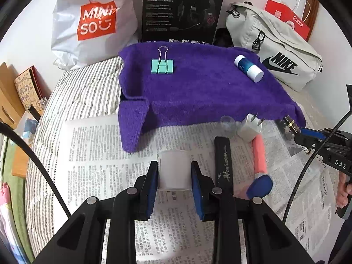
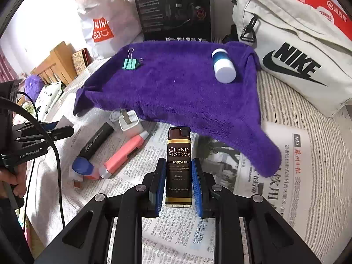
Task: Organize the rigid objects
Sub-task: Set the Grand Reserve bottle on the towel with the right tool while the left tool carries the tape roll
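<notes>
— Which way does your lighter point?

— Your right gripper (image 2: 178, 182) pinches the dark lighter (image 2: 178, 167) above the newspaper (image 2: 180, 231), long axis running away from you, cap toward the purple towel (image 2: 176, 88).

— And your left?

— Your left gripper (image 1: 174, 180) clamps a small white cup (image 1: 173, 170), its axis along the fingers.

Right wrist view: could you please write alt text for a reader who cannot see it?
The right gripper holds a dark "Grand Reserve" lighter above newspaper. Beyond lies a purple towel carrying a green binder clip and a blue-and-white bottle.
</notes>
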Available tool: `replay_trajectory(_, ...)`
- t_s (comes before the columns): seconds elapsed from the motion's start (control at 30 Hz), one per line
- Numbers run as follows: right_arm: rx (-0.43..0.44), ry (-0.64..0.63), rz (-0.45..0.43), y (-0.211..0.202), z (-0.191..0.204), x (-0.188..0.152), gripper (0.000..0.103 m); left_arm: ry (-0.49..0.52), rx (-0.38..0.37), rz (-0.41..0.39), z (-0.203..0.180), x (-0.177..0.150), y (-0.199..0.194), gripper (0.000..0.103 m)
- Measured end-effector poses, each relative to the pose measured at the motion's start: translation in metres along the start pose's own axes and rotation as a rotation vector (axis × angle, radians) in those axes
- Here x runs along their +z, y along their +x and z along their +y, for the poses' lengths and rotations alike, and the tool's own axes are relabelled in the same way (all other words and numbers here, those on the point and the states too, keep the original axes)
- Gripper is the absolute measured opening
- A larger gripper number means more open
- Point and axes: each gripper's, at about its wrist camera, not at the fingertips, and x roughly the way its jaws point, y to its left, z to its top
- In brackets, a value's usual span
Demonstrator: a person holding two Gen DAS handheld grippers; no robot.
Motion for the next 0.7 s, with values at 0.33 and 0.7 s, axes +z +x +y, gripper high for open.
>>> replay_trajectory(0.33,0.0,0.025,-0.039,-0.017,-0.017,0.02,0.023,0.034,-0.017,-0.036,-0.005,0.03,-0.015,0.027)
replay_trajectory(0.7,-0.036,0.04,-0.06,-0.004,-0.039,0.058,0.023,0.028,-0.043,-0.041,0.002,0.057,-0.01,0.027)
